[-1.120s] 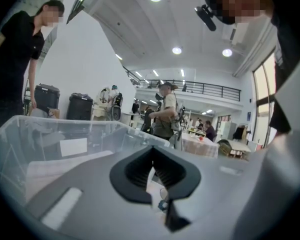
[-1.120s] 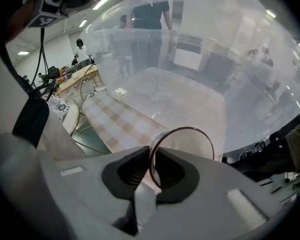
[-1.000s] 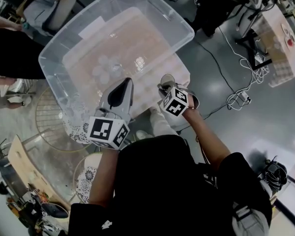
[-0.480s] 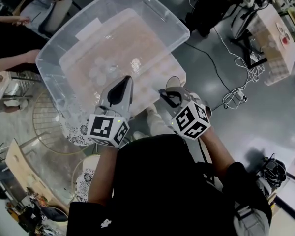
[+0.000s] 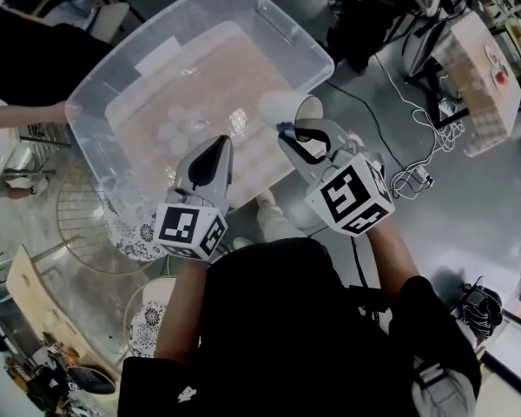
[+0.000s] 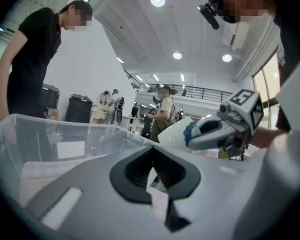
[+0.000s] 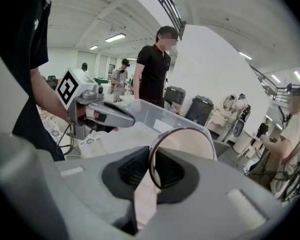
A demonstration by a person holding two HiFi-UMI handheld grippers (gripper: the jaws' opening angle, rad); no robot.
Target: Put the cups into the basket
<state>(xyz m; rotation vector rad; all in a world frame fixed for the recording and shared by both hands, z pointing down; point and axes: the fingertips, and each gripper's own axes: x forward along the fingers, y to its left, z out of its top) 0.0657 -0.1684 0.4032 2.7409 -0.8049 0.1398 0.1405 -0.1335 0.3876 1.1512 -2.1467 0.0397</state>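
The basket is a large clear plastic bin [image 5: 300, 37] with several pale cups [image 5: 181, 127] lying on its bottom. My right gripper [image 5: 297, 134] is shut on the rim of a white paper cup [image 5: 286, 109], held tilted above the bin's near right rim. In the right gripper view the cup [image 7: 190, 144] has its open mouth toward the camera, its rim pinched in my right gripper [image 7: 152, 170]. My left gripper [image 5: 219, 151] hovers over the bin's near edge, shut with nothing in it. The left gripper view shows those jaws [image 6: 153, 176] closed, with the held cup [image 6: 172, 134] to the right.
A round wire rack [image 5: 85, 205] and lace doilies [image 5: 141, 233] lie left of the bin. Cables [image 5: 417, 176] trail on the grey floor to the right, near a box [image 5: 491, 68]. A person in black [image 7: 155, 69] stands beyond the bin.
My right gripper has lifted the cup and carried it up and forward to the bin's near right rim. The left gripper has stayed where it was.
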